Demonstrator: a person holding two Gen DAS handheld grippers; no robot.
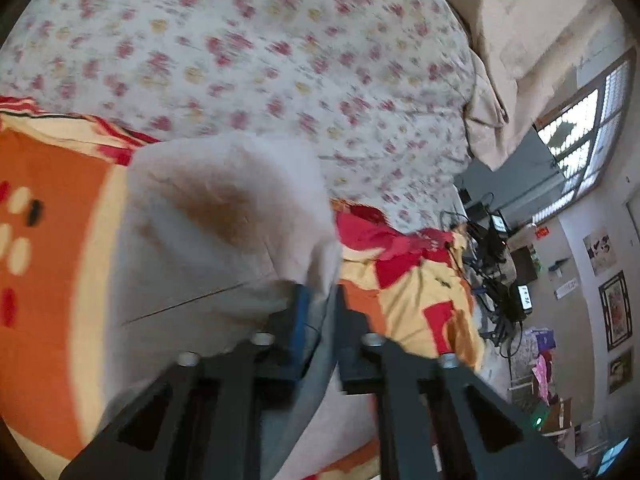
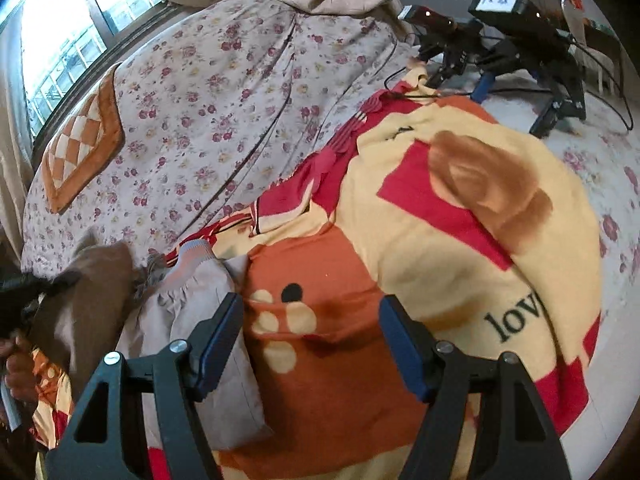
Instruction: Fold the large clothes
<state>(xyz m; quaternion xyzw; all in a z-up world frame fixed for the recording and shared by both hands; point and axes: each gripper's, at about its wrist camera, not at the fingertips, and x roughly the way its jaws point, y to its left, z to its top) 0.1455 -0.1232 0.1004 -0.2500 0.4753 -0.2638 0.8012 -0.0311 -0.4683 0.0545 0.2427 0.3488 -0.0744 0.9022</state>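
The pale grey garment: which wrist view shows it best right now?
Left wrist view: the pale grey garment fills the centre, pinched in the shut left gripper. Right wrist view shows only its gathered cuff end beside the open right gripper.

Open right claw (image 2: 310,344) above orange-and-yellow blanket (image 2: 460,240), pale grey garment (image 2: 208,312) beside.

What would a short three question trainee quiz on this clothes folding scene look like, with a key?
1. True or false: the left gripper is shut on the pale grey garment.
2. The right gripper is: A open and empty, B shut on a pillow.
3. What word fragment shows on the orange and yellow blanket?

Key: 1 true. 2 A. 3 "lov".
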